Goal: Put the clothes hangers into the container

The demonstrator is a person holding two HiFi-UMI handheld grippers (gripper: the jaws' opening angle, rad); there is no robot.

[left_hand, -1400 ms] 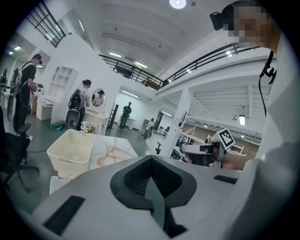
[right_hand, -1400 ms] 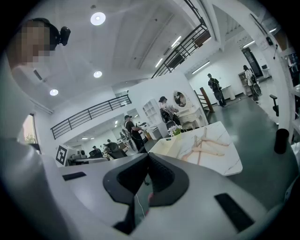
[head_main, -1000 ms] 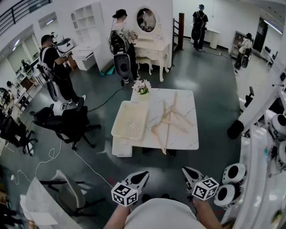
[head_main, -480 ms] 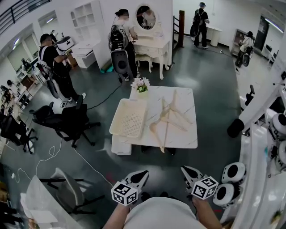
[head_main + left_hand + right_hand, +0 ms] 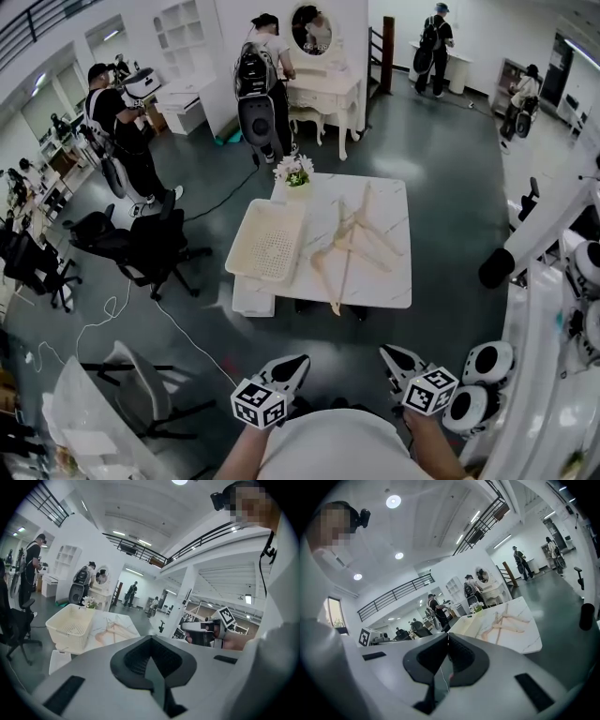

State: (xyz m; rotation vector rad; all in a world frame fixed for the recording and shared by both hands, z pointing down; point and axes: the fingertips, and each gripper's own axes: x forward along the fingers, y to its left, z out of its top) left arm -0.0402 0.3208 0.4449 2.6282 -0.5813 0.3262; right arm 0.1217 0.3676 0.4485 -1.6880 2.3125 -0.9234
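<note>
Hangers (image 5: 349,242) are lying on the bench (image 5: 394,281), well ahead of both grippers, mostly lengthwise away, with the container (image 5: 272,248) touching their left. Left gripper (image 5: 296,363) and right gripper (image 5: 391,356) are showing jaws shut and empty; the right one appears nearer.

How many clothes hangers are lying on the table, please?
3, as far as I can tell: the pale wooden clothes hangers lie in one overlapping pile on the white marble table, just right of the cream perforated plastic basket. More may be hidden underneath.
</note>
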